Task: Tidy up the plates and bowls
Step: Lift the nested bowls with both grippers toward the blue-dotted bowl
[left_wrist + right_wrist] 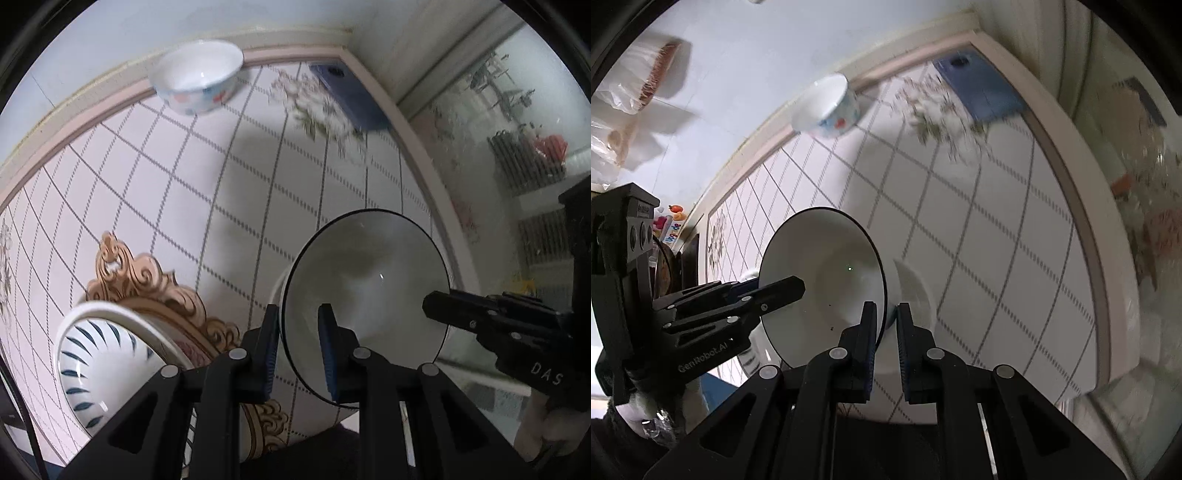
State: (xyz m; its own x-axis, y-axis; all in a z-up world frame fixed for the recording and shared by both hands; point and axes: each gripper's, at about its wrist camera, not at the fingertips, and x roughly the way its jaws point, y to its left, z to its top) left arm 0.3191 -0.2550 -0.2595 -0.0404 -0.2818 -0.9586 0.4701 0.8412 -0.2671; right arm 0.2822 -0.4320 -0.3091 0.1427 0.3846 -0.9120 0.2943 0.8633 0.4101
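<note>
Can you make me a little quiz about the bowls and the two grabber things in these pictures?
1. True or false: both hand-held grippers pinch the rim of the same black-rimmed bowl.
2. Which bowl stands alone at the far edge of the table? A) the blue-leaf bowl B) the small bowl with red and blue spots C) a green bowl
3. Fill in: the flat thing in the far corner, the phone, is ____ in colour.

Key
1. True: the left hand-held gripper and the right hand-held gripper each clamp its rim on opposite sides.
2. B
3. Blue
</note>
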